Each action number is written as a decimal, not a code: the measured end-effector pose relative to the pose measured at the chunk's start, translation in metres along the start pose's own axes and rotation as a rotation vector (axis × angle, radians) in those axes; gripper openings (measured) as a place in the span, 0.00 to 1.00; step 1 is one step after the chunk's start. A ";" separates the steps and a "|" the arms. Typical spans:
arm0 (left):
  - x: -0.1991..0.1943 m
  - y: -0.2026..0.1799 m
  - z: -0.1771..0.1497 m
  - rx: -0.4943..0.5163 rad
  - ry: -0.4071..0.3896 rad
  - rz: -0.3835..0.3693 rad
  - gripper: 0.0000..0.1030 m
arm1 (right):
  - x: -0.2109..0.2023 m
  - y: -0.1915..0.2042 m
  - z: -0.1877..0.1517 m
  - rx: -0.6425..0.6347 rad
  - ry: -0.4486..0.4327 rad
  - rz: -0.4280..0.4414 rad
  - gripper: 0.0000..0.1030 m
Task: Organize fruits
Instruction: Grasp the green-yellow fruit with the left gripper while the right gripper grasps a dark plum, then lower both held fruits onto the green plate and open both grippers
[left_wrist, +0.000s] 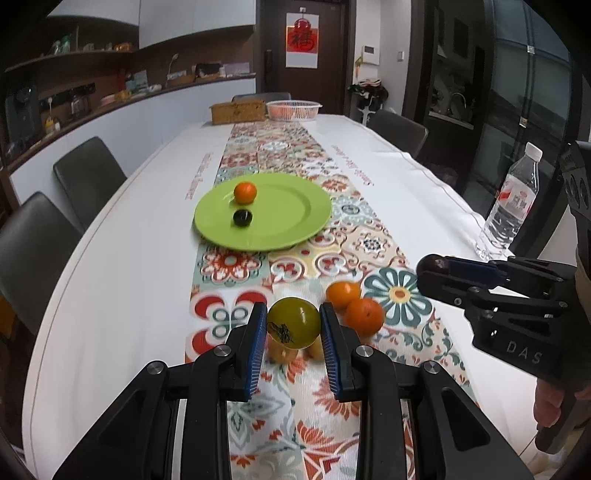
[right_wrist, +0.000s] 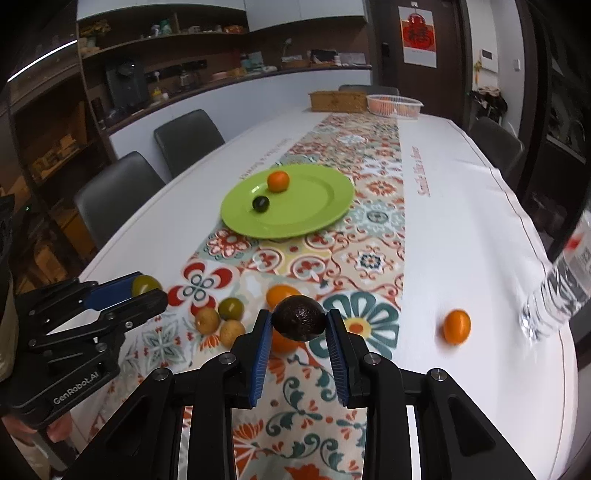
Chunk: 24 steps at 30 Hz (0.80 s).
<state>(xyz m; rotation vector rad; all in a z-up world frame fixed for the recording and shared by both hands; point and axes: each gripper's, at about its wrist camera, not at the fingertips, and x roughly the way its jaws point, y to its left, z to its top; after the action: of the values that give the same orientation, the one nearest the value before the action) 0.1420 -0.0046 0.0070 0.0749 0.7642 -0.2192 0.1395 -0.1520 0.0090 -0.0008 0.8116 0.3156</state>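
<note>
Above the runner, your left gripper (left_wrist: 293, 325) clamped a yellow-green fruit (left_wrist: 293, 323), your right gripper (right_wrist: 299, 323) a dark avocado (right_wrist: 299, 322); both probably needed carrying to the green plate (left_wrist: 295, 214).

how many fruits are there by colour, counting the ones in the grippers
Orange: 4, one on the green plate, at, two near the gripper, one alone at
Dark: 2, on the plate, in the right gripper
Yellow-green: 2, in the left gripper, on the cloth
Tan: 2
Total: 10
</note>
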 end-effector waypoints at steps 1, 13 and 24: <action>0.000 -0.001 0.003 0.007 -0.006 0.000 0.28 | 0.000 0.000 0.002 -0.004 -0.004 0.003 0.30; 0.008 -0.003 0.038 0.043 -0.076 -0.012 0.28 | 0.003 0.004 0.036 -0.042 -0.064 0.027 0.30; 0.026 0.005 0.073 0.081 -0.116 -0.011 0.28 | 0.023 0.000 0.072 -0.063 -0.076 0.028 0.30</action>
<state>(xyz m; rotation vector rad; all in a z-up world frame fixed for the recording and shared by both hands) 0.2115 -0.0146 0.0416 0.1332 0.6407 -0.2629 0.2056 -0.1370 0.0425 -0.0364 0.7266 0.3652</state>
